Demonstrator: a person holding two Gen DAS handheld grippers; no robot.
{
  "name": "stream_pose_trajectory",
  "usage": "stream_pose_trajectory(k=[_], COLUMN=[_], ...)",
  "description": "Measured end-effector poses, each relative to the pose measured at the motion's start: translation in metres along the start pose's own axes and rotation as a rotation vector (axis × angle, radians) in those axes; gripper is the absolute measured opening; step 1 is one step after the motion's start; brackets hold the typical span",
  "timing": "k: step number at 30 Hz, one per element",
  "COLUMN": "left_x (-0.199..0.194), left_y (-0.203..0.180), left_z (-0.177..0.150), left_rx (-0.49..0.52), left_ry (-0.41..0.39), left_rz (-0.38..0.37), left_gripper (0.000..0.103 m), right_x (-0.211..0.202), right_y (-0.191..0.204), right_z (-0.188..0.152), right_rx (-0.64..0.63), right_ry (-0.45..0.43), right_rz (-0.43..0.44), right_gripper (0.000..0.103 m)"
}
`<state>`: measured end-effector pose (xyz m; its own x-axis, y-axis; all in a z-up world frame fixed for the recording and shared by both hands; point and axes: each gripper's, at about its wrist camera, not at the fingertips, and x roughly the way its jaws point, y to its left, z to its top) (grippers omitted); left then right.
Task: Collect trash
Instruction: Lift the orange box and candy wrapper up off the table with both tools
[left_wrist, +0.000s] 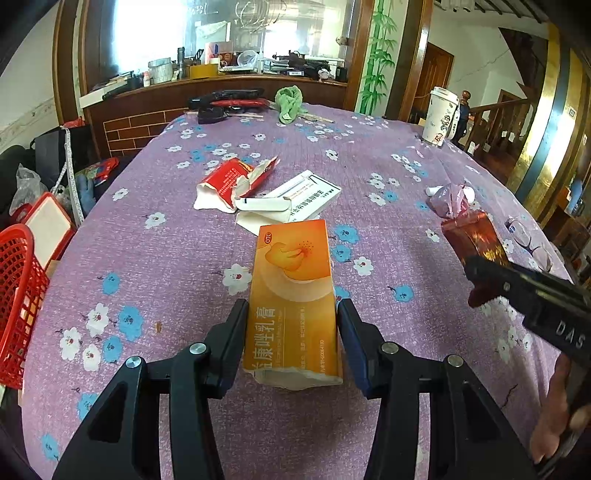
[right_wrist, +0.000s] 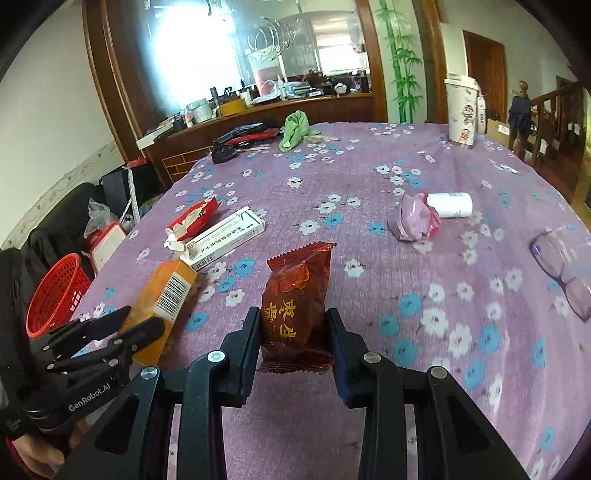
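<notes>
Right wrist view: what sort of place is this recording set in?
Most likely a lived-in home dining or living room. A table under a purple floral tablecloth holds household litter, a cluttered wooden counter runs behind it, and a wooden staircase railing shows at right.

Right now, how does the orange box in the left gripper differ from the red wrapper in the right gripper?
The orange box is stiff printed card with flat faces; the red wrapper is shiny crinkled film with serrated ends. The box is long and its near end is torn open; the wrapper is shorter and puffy. The box carries a barcode; the wrapper shows gold characters. Both are held between gripper fingers, the box by the left gripper, the wrapper by the right gripper.
</notes>
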<state>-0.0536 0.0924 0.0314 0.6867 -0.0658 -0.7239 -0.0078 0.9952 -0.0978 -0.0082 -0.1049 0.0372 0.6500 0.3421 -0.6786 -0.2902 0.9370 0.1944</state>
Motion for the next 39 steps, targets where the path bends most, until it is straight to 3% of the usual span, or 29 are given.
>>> stream_pose_trajectory(k=[8, 25, 29, 39], left_x=[-0.014, -0.053, -0.064, -0.082], left_y=[-0.006, -0.022, -0.024, -0.021], left_z=[-0.007, -0.025, -0.033, -0.044], left_rx=[0.020, 0.057, 0.084, 0.088], left_ry=[-0.044, -0.091, -0.118, -0.143], left_rz=[0.032, -0.032, 0.008, 0.028], left_gripper=[0.048, 0.048, 0.048, 0.048], right_x=[-0.006, -0.061, -0.069, -0.082], right_y=[0.000, 0.023, 0.030, 0.046], right_z=[-0.009, -0.029, -0.032, -0.037], right_rx=[-0.002, -0.053, -0.069, -0.104], right_ry=[0.011, -0.017, -0.024, -0.030], right_rz=[-0.017, -0.067, -0.076, -0.088], right_gripper=[0.037, 0.037, 0.037, 0.037])
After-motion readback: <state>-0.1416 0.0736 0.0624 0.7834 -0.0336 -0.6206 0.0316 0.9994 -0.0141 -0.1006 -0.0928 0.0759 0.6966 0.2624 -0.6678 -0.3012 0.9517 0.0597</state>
